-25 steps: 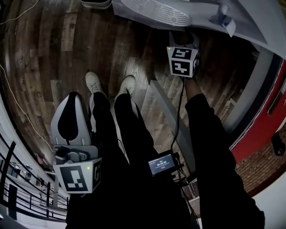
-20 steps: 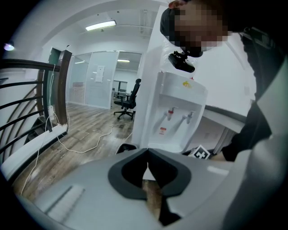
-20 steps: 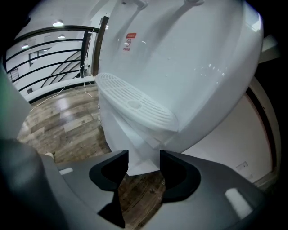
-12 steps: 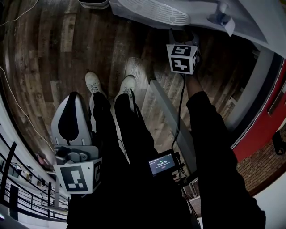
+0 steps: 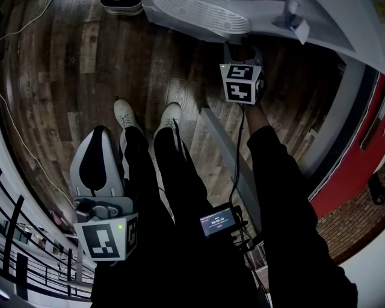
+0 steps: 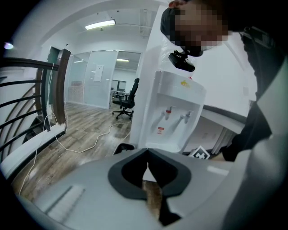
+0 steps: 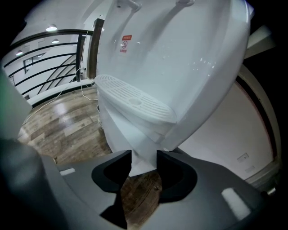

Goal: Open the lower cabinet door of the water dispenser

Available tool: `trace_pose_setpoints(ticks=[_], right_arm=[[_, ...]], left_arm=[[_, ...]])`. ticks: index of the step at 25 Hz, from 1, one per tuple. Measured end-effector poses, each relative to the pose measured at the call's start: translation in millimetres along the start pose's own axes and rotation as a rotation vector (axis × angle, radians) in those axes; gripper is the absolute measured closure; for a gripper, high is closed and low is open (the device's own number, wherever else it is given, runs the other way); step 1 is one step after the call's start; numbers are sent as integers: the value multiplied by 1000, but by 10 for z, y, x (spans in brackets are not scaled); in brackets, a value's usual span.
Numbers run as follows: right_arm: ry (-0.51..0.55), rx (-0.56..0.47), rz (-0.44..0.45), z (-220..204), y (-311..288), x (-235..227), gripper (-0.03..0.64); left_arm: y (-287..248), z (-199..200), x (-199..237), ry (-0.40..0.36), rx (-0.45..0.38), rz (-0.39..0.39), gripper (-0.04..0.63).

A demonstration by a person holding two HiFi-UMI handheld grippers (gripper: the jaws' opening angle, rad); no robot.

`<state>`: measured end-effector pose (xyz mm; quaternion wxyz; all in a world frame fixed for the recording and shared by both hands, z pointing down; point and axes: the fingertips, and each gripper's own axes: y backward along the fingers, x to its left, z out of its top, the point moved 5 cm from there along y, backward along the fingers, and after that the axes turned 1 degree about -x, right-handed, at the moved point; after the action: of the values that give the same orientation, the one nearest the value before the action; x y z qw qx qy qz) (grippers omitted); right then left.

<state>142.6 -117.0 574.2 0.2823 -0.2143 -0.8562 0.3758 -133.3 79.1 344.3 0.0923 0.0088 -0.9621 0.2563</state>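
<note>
One water dispenser point(image 7: 180, 67) is showing two taps point(image 6: 168, 112) and one red sticker point(image 7: 126, 43), print too small to read. The right gripper point(image 7: 144, 152) is closing its jaws with the edge of the lower cabinet door point(image 7: 128, 134) between them, low on the dispenser. The left gripper point(image 6: 147, 152) is hanging by the person's leg, jaws pressed together. It's all sitting on a wood plank floor point(image 5: 78, 72) in an office with a black railing point(image 7: 54, 58) and one office chair point(image 6: 128, 99)

Water dispenser point(image 5: 313, 18) at far edge, drip tray point(image 7: 135, 101) jutting toward near side. Right gripper point(image 7: 144, 164) below tray, with jaws closing either side of dispenser's lower front corner. Shoes point(image 5: 126, 111) on floor point(image 5: 60, 72) further left. Left gripper point(image 6: 147, 170) near left, beside railing point(image 5: 24, 258).
</note>
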Motion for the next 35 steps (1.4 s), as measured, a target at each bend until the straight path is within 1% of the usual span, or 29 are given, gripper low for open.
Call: trace_pose_setpoints(ticks=[2,4,7,10,13,18,21,23,29,35], right_arm=[[-10,-5,3,-22,33,22,448],[-13,-7,0,-42,69,48,469],[-19,1,-2,-69,114,100,474],[-31,8,-5,-97,155,158,477],[-44,17,-5,-129,204,229,480],[-54,16,6,-173,290,373,486],[-98,29,6,-201,356,459,491],[-114,27,7,-218,394,528,491],[-189,33,5,-245,493,678,496],[-193,51,27,-266,580,839,502]], left_arm=[[7,-11,-7,-4,-2,-13,588],[23,-30,5,6,10,-3,588],[58,-63,8,-8,23,-19,588],[60,-58,7,-6,10,-32,588],[85,-94,15,-20,25,-53,588],[50,-37,-7,-11,-17,-89,588],[63,-40,18,-16,-12,-102,588],[88,-58,48,-22,0,-104,588],[109,-23,157,-11,-17,-106,588],[124,16,259,-9,-18,-99,588]])
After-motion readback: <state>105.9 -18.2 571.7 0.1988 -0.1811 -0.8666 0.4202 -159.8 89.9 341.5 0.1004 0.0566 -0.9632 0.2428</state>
